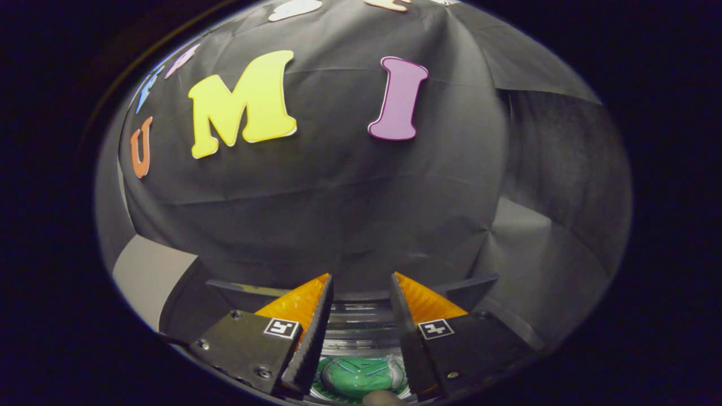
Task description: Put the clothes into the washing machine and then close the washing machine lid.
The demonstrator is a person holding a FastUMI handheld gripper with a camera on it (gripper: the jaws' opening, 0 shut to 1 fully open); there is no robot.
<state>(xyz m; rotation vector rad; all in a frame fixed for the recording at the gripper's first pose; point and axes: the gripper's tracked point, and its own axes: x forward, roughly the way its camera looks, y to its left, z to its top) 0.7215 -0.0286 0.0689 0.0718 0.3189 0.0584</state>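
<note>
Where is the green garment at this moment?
In the gripper view, the green garment lies low down inside the washing machine drum, seen through the gap between the open jaws of the gripper, which hold nothing.

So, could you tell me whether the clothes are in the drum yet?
In: green clothes lie inside the drum, below the open gripper.

Black cloth wall [338, 186] fills the far side, creased, with fold lines running across it. On the right, a second cloth panel [558, 169] hangs at an angle and meets the first along a seam; its lower part looks greyer and wrinkled. Low on the left, a pale flat panel [149, 276] shows below the cloth's edge. Cannot tell what the pale panel belongs to.
</note>
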